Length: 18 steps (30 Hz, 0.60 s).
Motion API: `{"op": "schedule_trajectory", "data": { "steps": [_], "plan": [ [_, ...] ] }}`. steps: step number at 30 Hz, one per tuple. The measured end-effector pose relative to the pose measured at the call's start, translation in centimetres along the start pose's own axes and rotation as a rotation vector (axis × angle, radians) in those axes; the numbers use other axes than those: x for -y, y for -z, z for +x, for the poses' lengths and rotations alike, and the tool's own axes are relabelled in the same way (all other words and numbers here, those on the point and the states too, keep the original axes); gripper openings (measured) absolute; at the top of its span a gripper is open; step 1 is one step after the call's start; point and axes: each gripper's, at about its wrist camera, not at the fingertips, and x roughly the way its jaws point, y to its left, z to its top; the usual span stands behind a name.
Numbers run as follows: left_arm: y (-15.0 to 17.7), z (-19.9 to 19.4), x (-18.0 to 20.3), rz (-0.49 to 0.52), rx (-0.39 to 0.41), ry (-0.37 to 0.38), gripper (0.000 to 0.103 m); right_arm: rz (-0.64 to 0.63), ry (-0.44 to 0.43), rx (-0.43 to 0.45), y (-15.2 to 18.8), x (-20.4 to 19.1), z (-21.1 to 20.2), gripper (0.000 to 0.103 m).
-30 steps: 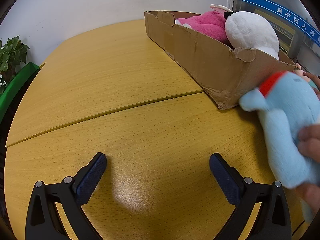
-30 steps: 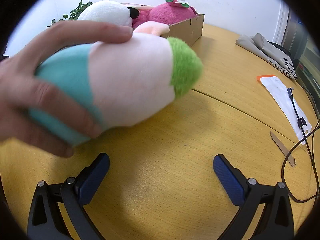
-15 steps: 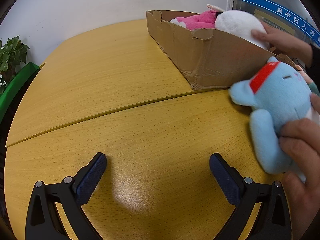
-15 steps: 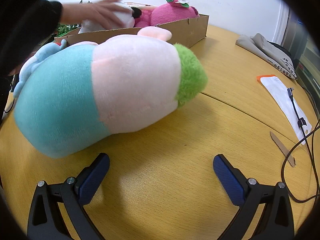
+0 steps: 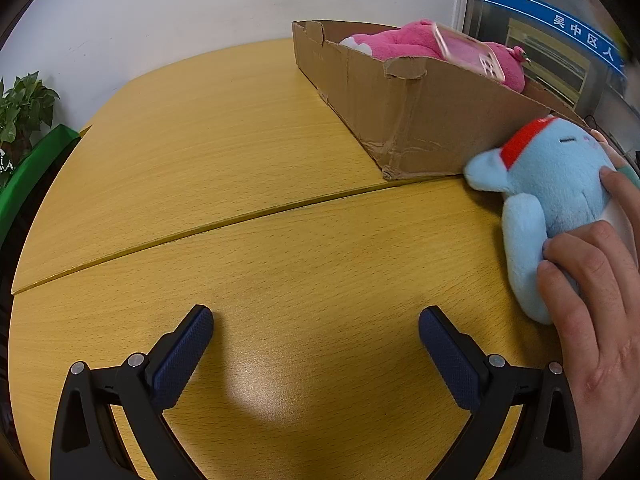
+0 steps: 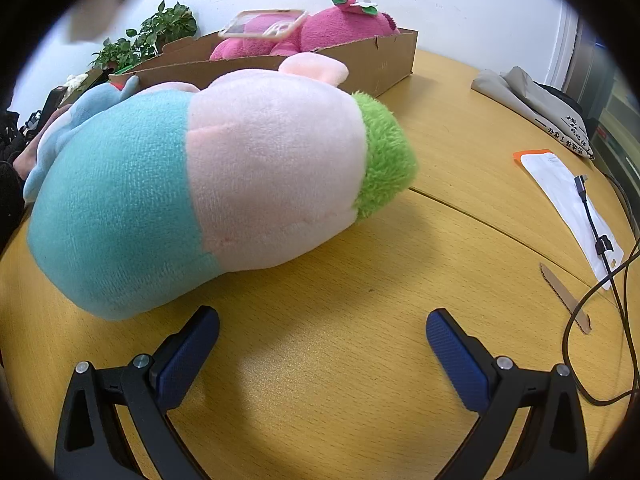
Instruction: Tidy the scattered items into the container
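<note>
A cardboard box (image 5: 420,120) stands on the wooden table and holds a pink plush (image 5: 404,42); a pink-cased phone (image 5: 468,54) is blurred in the air above it. A light blue plush with a red band (image 5: 552,184) lies by the box's near corner, with a bare hand (image 5: 592,300) on it. My left gripper (image 5: 316,340) is open and empty, low over the table. In the right wrist view a large teal, pink and green plush (image 6: 208,184) lies just ahead of my right gripper (image 6: 322,340), which is open and empty. The box (image 6: 384,64) stands behind it.
A grey folded cloth (image 6: 536,104), a white packet with an orange end (image 6: 568,200), a black cable (image 6: 600,240) and a cardboard strip (image 6: 564,296) lie on the right. Potted plants (image 5: 24,108) stand beyond the table's left edge.
The white plush has gone from the box and a phone now hangs above it. The box has shifted left. The hand has set the blue plush lower on the table. Both grippers stay still.
</note>
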Motion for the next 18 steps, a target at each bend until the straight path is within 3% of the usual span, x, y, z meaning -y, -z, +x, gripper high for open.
{"op": "schedule_trajectory", "data": {
  "steps": [18],
  "plan": [
    [0.03, 0.01, -0.02, 0.001, 0.0, 0.001, 0.103, -0.001, -0.001, 0.0, -0.01, -0.03, 0.01, 0.103]
  ]
}}
